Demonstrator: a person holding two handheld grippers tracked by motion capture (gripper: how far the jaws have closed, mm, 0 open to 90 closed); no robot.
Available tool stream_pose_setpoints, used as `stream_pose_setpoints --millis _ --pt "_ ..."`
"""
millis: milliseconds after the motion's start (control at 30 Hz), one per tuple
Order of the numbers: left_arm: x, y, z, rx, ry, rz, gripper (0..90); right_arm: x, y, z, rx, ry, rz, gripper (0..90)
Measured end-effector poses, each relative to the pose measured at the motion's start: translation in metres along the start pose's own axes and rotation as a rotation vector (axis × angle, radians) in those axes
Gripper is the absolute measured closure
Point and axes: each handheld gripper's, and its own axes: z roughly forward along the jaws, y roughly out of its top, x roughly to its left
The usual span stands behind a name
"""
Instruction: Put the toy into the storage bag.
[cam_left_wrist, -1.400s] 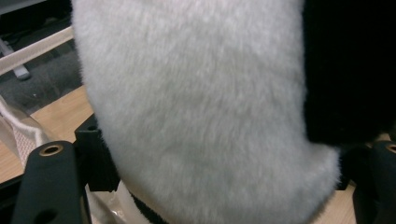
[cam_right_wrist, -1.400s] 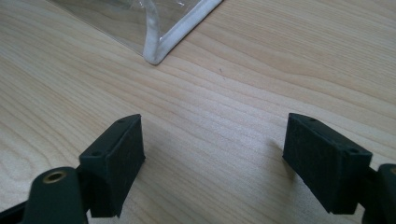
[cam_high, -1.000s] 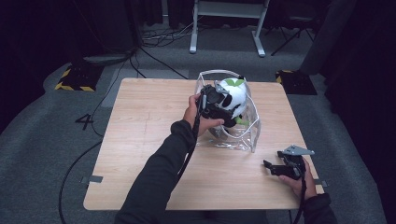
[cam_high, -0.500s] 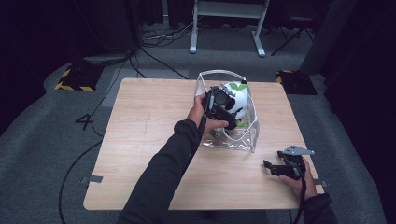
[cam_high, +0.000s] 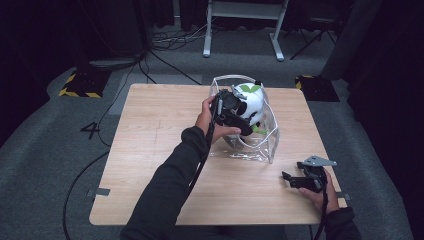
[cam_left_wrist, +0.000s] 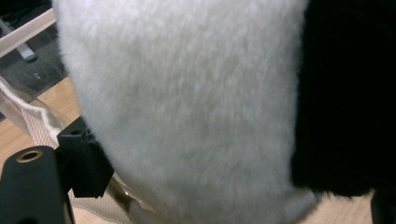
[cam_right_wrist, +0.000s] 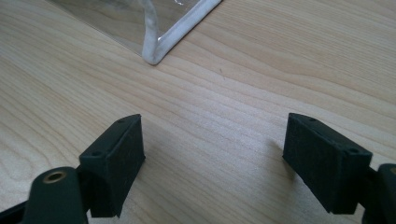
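Fluffy white-and-black plush panda (cam_high: 248, 102) sits between the just-opening left tool (cam_high: 235, 114), released.

left gripper (cam_left_wrist: 187, 196) view: plush toy (cam_left_wrist: 187, 102) too close, cut off on all sides; right jaw hidden behind fur. high view: toy's lower half probably masked by hand (cam_high: 212, 120) and clear bag (cam_high: 267, 145).

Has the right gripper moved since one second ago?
No. The right gripper lies at the same spot near the table's right front corner.
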Motion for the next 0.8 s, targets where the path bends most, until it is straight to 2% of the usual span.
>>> stream_pose_setpoints --millis 200,333,633,700,800 --pt "0.001 0.002 -0.001 -0.007 -0.009 -0.018 13.2 0.000 0.000 0.000 0.000 0.000 0.000 20.3" --pt "-0.002 0.008 -0.003 -0.009 0.006 0.003 13.2 0.000 0.000 0.000 0.000 0.000 0.000 20.3" --pt "-0.002 0.011 -0.010 -0.018 0.001 0.012 13.0 0.000 0.000 0.000 0.000 0.000 0.000 20.3" --pt "0.000 0.012 -0.013 -0.034 0.010 0.005 13.0 0.000 0.000 0.000 0.000 0.000 0.000 20.3" --pt "0.002 0.013 -0.016 -0.022 0.009 0.014 13.0 0.000 0.000 0.000 0.000 0.000 0.000 20.3"
